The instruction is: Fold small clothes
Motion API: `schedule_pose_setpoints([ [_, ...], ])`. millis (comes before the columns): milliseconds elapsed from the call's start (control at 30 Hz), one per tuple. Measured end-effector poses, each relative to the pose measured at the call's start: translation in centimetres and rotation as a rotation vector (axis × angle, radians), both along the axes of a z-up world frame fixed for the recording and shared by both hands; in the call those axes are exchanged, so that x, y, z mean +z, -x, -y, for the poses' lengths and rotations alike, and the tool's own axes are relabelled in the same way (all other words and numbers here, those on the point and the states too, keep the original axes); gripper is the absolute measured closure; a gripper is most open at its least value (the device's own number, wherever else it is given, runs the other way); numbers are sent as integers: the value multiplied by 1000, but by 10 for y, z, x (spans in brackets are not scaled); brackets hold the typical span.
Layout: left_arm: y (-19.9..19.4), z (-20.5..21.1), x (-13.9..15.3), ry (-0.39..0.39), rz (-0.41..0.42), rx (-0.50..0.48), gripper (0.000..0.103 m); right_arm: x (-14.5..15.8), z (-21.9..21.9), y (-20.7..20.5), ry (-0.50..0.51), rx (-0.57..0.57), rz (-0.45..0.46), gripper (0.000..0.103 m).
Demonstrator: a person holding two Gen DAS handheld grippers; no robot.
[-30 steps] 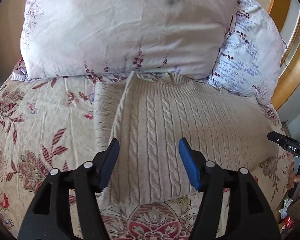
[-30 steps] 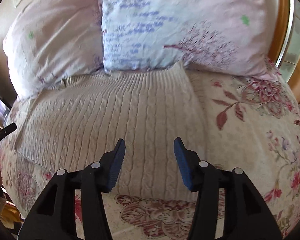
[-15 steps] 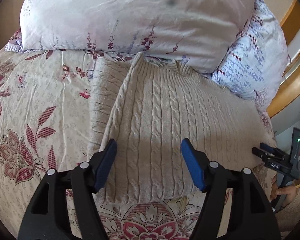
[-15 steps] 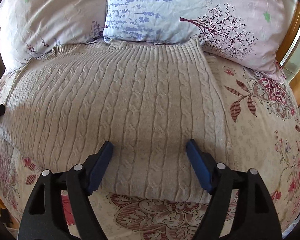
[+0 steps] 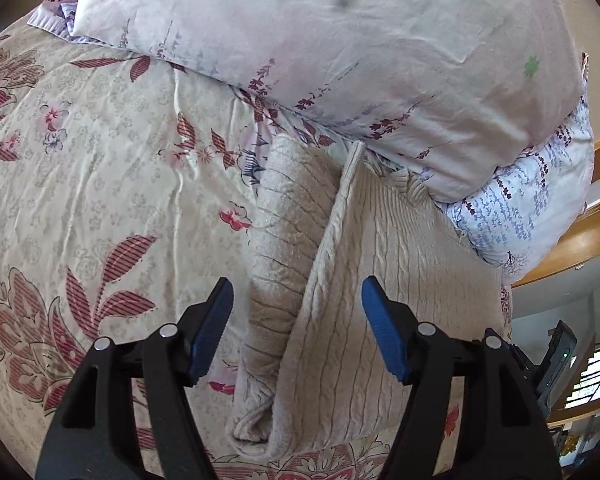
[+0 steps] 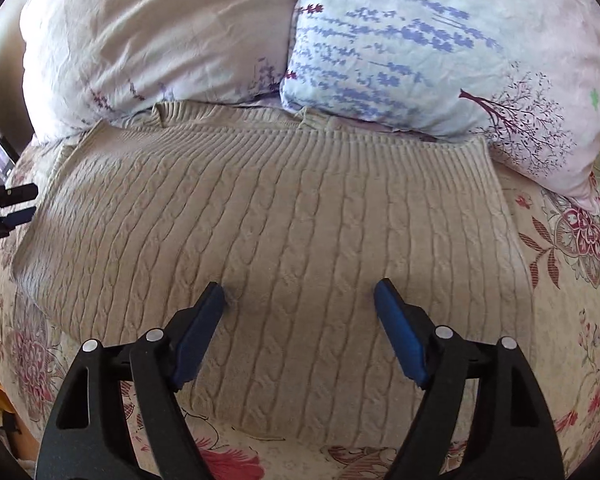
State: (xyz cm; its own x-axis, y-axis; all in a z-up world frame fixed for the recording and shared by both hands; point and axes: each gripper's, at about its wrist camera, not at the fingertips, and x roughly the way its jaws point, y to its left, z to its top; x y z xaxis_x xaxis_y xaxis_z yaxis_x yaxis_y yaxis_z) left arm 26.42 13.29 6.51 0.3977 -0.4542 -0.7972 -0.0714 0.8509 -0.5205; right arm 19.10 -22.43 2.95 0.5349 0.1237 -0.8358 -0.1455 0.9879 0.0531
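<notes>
- A beige cable-knit sweater (image 6: 284,240) lay spread across a bed covered by a cream floral bedspread (image 5: 100,184), its ribbed top edge pushed up against two pillows.
- In the right wrist view, the right gripper (image 6: 300,300) hung over the middle of the knit, its blue-padded jaws standing wide and opening further, with only flat fabric beneath the gap and nothing pinched.
- The pads (image 6: 198,336) sat close to the wool; whether their tips touched it could not be told.
- In the left wrist view, the left gripper (image 5: 298,300) straddled the sweater's left side, where a sleeve (image 5: 278,264) lay folded lengthwise beside the body panel.
- Its jaws stood apart, one pad over the bedspread just beside the sleeve and the other over the cable-knit body, gripping nothing.
- A pale pink pillow with sprig print (image 5: 340,60) rested on the sweater's collar edge, while a white pillow with blue lavender print (image 6: 420,52) lay beside it, touching the same ribbed edge.
- A curved wooden bed frame (image 5: 580,248) showed at the right of the left wrist view.
- The left gripper's dark tips also appeared at the far left edge of the right wrist view, beside the sweater's side.
</notes>
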Motion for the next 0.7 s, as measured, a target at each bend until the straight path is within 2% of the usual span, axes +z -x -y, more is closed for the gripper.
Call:
schedule_pose_setpoints([
  [200, 0, 11, -5, 11, 9, 2, 39, -6, -3, -2, 15, 7, 4, 19],
  [300, -2, 13, -7, 33, 2, 17, 53, -6, -3, -3, 5, 6, 2, 18],
  [367, -2, 13, -11, 52, -7, 36, 70, -6, -3, -4, -1, 5, 3, 18],
  [433, -1, 11, -13, 94, -9, 58, 77, -5, -2, -4, -7, 7, 3, 17],
  [600, 2, 18, -3, 116, 18, 84, 84, -4, 3, -1, -29, 7, 3, 17],
  [700, 3, 24, 10, 170, 53, 89, 86, -1, 10, 1, -63, -5, 5, 17],
])
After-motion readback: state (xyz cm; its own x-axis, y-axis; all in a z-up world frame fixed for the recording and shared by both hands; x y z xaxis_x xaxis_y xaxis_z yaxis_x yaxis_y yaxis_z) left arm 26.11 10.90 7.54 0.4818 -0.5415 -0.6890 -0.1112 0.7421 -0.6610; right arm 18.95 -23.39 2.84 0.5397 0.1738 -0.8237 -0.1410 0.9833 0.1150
